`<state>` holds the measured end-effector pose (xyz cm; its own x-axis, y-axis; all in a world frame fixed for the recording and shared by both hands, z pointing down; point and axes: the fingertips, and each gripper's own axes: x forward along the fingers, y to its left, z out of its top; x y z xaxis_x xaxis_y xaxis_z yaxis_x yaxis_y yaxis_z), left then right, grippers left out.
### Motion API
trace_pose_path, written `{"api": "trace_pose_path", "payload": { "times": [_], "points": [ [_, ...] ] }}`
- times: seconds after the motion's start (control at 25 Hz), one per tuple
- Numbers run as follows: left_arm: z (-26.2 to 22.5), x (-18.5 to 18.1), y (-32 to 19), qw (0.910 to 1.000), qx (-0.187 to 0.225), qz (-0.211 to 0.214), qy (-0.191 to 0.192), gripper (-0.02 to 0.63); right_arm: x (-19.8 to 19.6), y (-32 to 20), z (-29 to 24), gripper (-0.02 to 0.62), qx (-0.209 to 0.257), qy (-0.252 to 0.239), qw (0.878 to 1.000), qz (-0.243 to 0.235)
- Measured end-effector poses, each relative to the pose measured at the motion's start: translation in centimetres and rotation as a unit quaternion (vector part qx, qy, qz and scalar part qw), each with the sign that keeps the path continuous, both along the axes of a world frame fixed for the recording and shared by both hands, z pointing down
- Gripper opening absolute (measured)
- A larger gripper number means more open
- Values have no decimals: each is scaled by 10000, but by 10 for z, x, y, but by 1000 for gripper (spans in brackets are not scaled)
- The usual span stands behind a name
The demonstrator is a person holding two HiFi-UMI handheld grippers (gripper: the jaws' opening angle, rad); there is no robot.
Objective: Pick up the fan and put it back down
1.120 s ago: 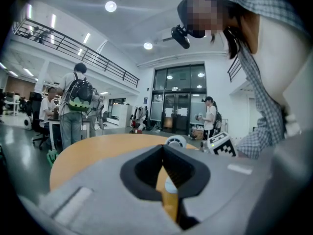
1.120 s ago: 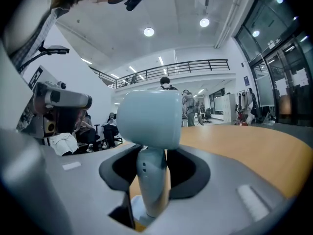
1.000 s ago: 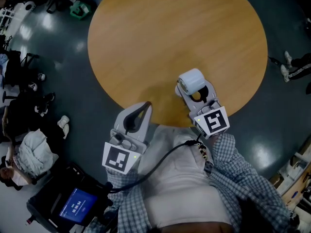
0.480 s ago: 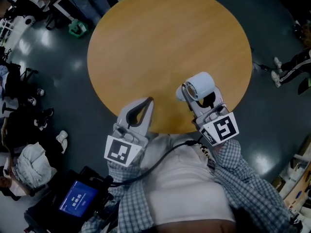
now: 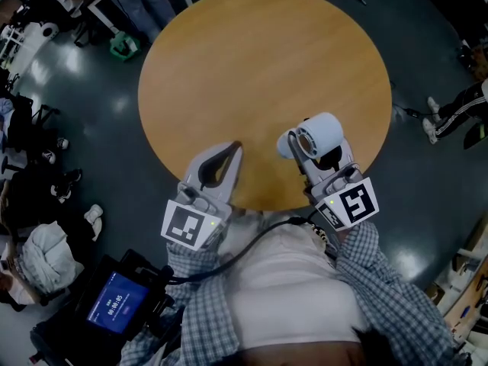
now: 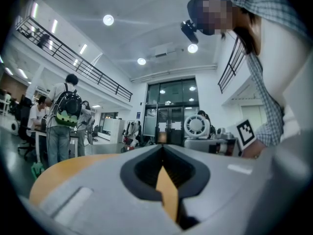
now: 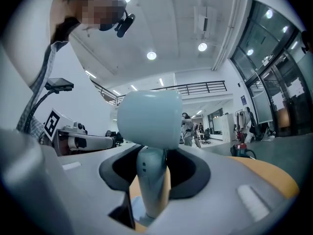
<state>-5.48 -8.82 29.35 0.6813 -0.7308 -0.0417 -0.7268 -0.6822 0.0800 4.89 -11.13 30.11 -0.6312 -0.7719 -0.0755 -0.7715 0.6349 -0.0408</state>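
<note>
At the far left, on the floor near the person, a screen [image 5: 113, 312] glows blue. The left gripper [image 5: 233, 150] hangs over the near edge of the round desk [image 5: 259, 59], pointing level. In the left gripper view [image 6: 163, 148] its fingers [image 6: 83, 185] are together at the tips with nothing between them; only the desk shows through the slit. To the right, the right gripper [image 5: 323, 158] also points level over the near right part of the desk. The right gripper view [image 7: 152, 153] shows its fingers [image 7: 239, 180] clamped on the stem of the fan [image 7: 149, 117], whose pale round head stands upright above them. From the head view the fan [image 5: 321, 133] sits at the tips of that gripper. From the left gripper view, the fan's grille [image 6: 197, 126] faces left.
</note>
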Motion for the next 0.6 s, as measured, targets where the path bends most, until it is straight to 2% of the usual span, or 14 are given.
{"api": "trace_pose_path", "payload": {
  "times": [0.12, 0.6],
  "points": [
    [-8, 0, -2, 9998, 102, -23, 156, 0, 0, -2, 2, 143, -7, 26, 10000, -1],
    [-5, -6, -4, 9998, 21, -129, 127, 0, -1, -3, 5, 143, -61, 38, 10000, -4]
  ]
}}
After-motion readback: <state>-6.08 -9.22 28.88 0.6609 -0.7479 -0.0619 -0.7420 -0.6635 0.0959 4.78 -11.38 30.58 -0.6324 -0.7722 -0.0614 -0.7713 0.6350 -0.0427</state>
